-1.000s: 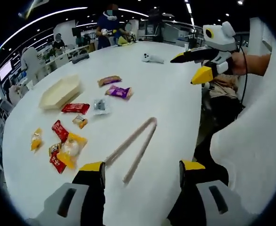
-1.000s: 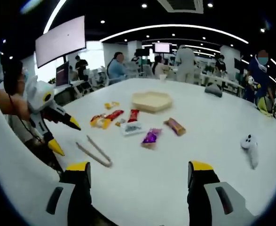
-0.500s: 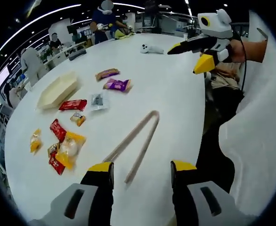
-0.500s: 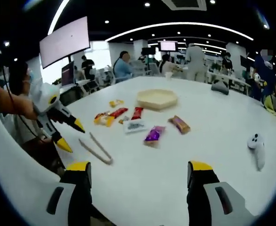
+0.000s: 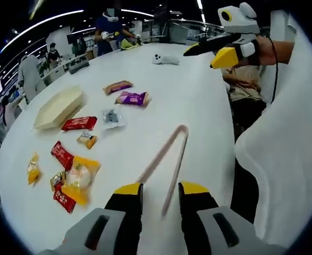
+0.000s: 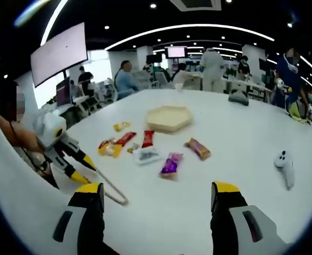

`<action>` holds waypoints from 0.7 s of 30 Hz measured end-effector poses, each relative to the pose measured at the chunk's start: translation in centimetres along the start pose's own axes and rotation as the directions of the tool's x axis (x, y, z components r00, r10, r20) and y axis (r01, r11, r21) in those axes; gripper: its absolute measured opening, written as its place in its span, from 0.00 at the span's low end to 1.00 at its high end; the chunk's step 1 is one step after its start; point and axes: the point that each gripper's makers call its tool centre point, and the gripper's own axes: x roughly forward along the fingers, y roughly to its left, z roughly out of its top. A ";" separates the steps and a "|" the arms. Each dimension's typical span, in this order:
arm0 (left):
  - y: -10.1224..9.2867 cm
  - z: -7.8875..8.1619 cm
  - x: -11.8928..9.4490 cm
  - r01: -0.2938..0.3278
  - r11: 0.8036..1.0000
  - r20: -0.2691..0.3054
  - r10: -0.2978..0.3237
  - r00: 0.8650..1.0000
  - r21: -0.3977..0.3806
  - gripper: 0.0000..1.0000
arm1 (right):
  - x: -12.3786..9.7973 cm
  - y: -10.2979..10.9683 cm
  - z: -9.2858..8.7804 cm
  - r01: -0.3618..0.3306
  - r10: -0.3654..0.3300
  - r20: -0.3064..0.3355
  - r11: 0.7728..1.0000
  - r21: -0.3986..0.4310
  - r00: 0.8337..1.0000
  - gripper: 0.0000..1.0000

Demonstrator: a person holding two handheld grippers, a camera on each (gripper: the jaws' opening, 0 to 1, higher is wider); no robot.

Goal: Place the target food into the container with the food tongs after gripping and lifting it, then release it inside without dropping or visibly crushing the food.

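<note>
Our left gripper (image 5: 160, 190), jaws narrowed, seemingly straddles the near ends of the food tongs (image 5: 169, 159); their long axis runs straight ahead. Our right gripper (image 6: 154, 195) hangs wide open, farther off.

Nothing readable here tbh — the snack wrappers (image 5: 79, 122) on the white table (image 5: 198, 106) clearly have printing on them but it's way too small and blurry to make out. Same for the wall screens (image 6: 59, 54) in the right gripper view — just glare.
</note>
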 end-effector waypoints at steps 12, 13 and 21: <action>-0.9 -1.9 0.7 0.067 0.993 -0.058 -0.062 0.996 0.096 0.20 | 1.0 -0.4 -0.1 0.051 -0.051 -0.004 0.999 0.015 0.999 0.83; -0.9 -1.9 0.7 0.067 0.993 -0.060 -0.061 0.996 0.096 0.19 | 1.1 -0.2 -0.2 0.048 -0.048 -0.008 0.999 0.022 0.999 0.83; -0.9 -2.0 0.6 0.070 0.990 -0.018 -0.068 0.998 0.125 0.13 | 1.5 0.5 -1.3 0.042 -0.042 -0.017 0.998 0.042 0.999 0.83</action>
